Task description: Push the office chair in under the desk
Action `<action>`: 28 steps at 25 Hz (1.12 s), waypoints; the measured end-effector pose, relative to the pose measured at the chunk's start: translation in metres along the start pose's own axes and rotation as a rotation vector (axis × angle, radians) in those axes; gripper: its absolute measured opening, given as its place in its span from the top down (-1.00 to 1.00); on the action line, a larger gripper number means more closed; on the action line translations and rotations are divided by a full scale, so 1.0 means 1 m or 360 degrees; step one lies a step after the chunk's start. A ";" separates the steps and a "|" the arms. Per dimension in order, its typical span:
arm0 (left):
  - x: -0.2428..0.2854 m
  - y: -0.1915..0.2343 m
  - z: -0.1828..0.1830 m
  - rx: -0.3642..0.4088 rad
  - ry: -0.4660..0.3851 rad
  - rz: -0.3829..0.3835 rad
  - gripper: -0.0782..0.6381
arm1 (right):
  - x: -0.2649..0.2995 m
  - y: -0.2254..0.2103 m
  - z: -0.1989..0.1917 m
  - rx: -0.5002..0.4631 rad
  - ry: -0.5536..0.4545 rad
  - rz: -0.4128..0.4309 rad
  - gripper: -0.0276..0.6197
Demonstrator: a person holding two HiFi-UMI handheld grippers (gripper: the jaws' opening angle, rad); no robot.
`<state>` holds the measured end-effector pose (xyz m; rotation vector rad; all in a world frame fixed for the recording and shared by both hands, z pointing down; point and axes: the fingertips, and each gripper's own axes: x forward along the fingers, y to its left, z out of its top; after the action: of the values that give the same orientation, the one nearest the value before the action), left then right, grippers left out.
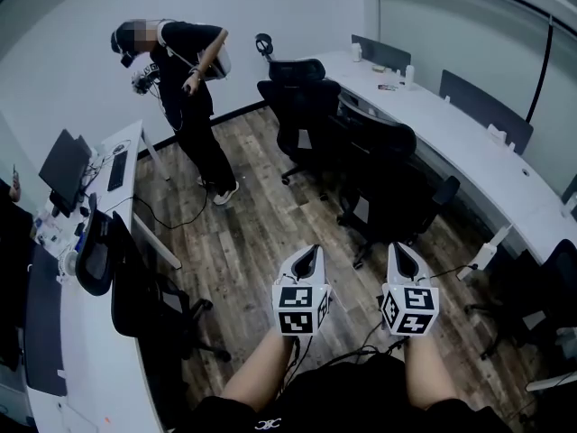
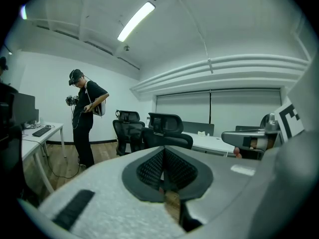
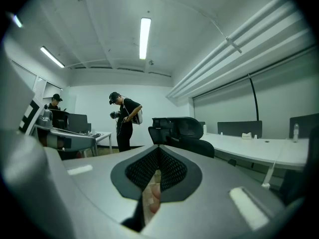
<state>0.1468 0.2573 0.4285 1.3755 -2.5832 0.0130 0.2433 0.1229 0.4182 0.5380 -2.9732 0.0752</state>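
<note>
- Closest to the head view's camera are my two forearms. The left gripper (image 1: 310,253) and right gripper (image 1: 399,251) are side by side over the plank floor (image 1: 261,215), well short of the office chair (image 1: 379,174).
- That chair stands out on the floor, just beside the curved desk (image 1: 469,138) to my right. A second chair (image 1: 302,97) stands behind it.
- Its long axis is upright, from caster base to headrest. I think the back is turned roughly toward me and the seat toward the desk, but the black shapes blur together.
- Left gripper view: jaws pressed together with nothing between them. The office chair (image 2: 168,131) is ahead and a person (image 2: 84,116) stands beyond on the left.
- Right gripper view: jaws likewise closed and empty, with the chair's headrest and back (image 3: 182,131) ahead and the desk (image 3: 249,146) to the right.
- I expect it to roll easily and swivel readily. I'd push on the stiff upper frame of the back with both closed tips spread evenly, not on the soft mesh.
</note>
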 end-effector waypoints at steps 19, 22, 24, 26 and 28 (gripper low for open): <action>0.028 0.081 -0.024 -0.0070 0.0105 0.0023 0.76 | 0.068 0.015 -0.016 -0.0047 0.0089 -0.0060 0.90; 0.050 0.086 -0.024 -0.0053 0.0127 0.0000 0.76 | 0.092 0.005 -0.021 -0.0023 0.0101 -0.0080 0.90; 0.068 0.089 -0.024 -0.0036 0.0147 -0.0018 0.76 | 0.111 -0.005 -0.021 0.0002 0.0104 -0.0100 0.90; 0.086 0.095 -0.022 -0.0015 0.0164 -0.0031 0.76 | 0.129 -0.014 -0.019 0.0023 0.0102 -0.0115 0.90; 0.106 0.105 -0.018 -0.0002 0.0173 -0.0037 0.76 | 0.147 -0.023 -0.016 0.0029 0.0102 -0.0130 0.90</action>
<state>0.0069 0.2317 0.4763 1.3649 -2.4778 0.0806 0.1165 0.0520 0.4537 0.6461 -2.8874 0.1096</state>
